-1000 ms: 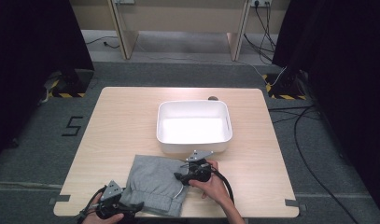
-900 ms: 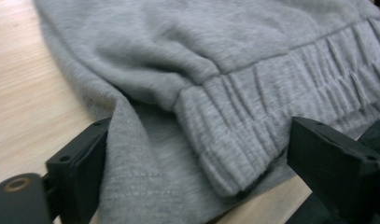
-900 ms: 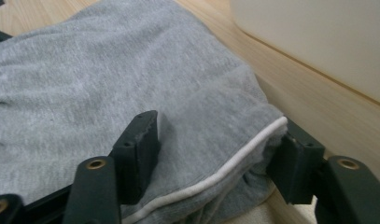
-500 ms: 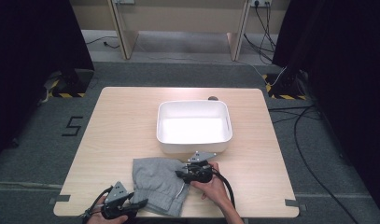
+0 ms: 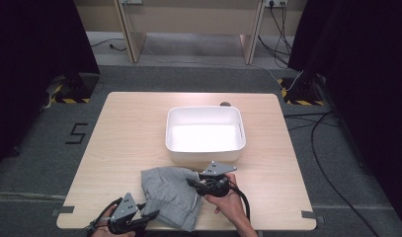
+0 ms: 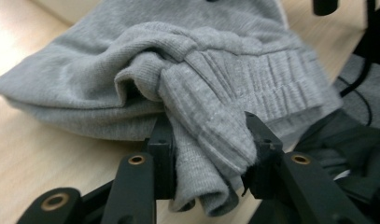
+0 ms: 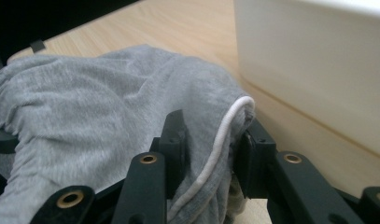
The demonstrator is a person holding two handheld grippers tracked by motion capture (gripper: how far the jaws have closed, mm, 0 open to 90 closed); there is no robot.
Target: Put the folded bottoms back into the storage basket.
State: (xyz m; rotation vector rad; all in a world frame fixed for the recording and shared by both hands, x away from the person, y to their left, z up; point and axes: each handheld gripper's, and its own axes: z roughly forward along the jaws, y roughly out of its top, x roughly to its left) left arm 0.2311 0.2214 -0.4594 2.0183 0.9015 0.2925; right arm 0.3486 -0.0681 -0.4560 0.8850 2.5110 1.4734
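A bunched grey garment (image 5: 171, 195) lies near the table's front edge, in front of the white bin (image 5: 204, 134). My left gripper (image 5: 148, 216) is shut on its near-left corner; the left gripper view has ribbed grey cloth (image 6: 204, 140) pinched between the black jaws. My right gripper (image 5: 192, 183) is shut on the garment's right edge, where a white drawstring (image 7: 215, 149) runs between the jaws over the grey fabric (image 7: 85, 116). The bin's white wall (image 7: 313, 56) stands just beyond that grip.
The wooden table (image 5: 124, 133) has bare wood left and right of the bin. A small dark object (image 5: 224, 104) lies at the table's far edge behind the bin. Cables (image 5: 332, 143) trail on the floor to the right.
The left gripper has moved right and taken hold of the garment's near corner. The cloth has bunched and shifted right, toward the bin. The right gripper has kept its grip.
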